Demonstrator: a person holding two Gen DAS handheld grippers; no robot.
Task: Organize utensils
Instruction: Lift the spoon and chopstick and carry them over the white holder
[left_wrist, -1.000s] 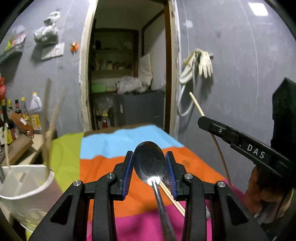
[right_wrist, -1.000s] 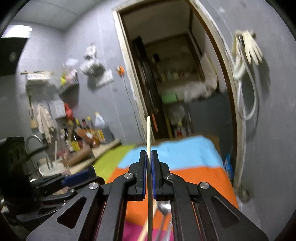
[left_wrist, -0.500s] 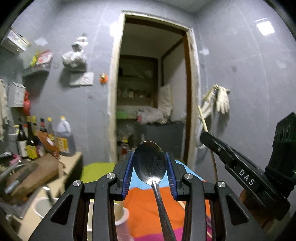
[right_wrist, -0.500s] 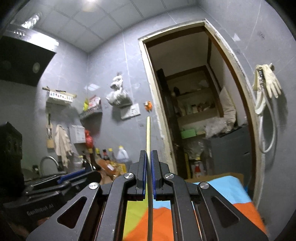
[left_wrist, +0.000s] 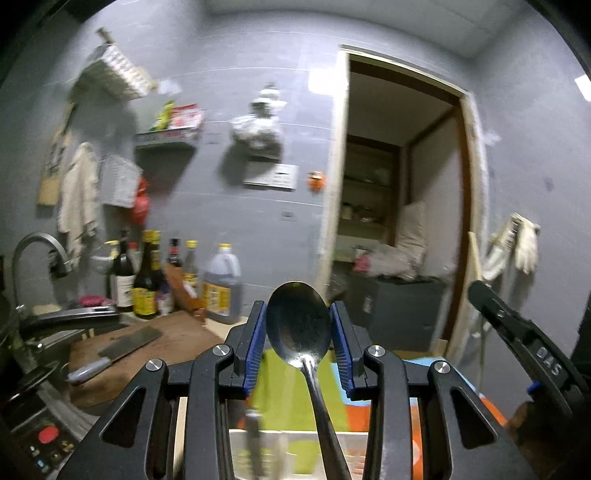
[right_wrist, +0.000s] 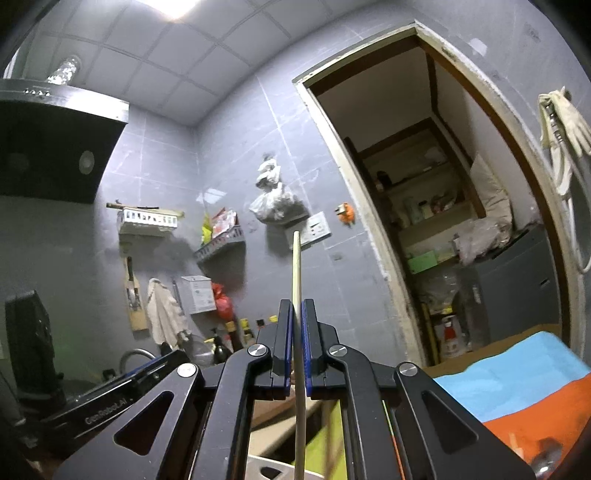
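Both grippers raised higher, left jaws clamping spoon (left_wrist: 298, 328), right jaws clamping chopstick (right_wrist: 296, 273)

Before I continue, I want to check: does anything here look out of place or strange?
Nothing stands out. The left gripper holds a spoon bowl-up; the right gripper clamps a single chopstick upright.

right gripper (right_wrist: 297, 343) | fingers (right_wrist: 283, 341) clamped on upright chopstick (right_wrist: 296, 273) | striped cloth (right_wrist: 517, 384) on worktop, lower right
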